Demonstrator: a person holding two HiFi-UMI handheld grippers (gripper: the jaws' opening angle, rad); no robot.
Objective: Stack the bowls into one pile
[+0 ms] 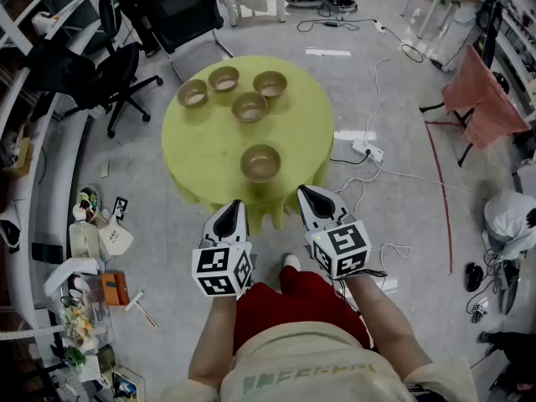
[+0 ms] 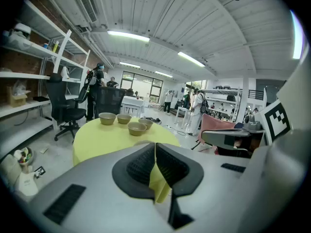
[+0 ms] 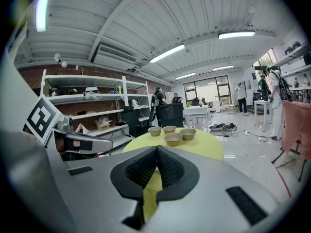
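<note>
On a round yellow-green counter (image 1: 209,145) in a cluttered workshop stand five bowls (image 1: 249,106), four grouped at the far side and a lone bowl (image 1: 261,162) nearer the edge, beside which the left tongs (image 1: 234,210) and right tongs (image 1: 306,194) hover, each pressed together on nothing.

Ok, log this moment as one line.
bowls: five, unstacked, on table; left gripper: shut, empty; right gripper: shut, empty; stacking: not begun

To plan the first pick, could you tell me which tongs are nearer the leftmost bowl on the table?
Left. The left tongs are off the table's near edge, only slightly right of the leftmost bowl; the right tongs are much farther right.
</note>
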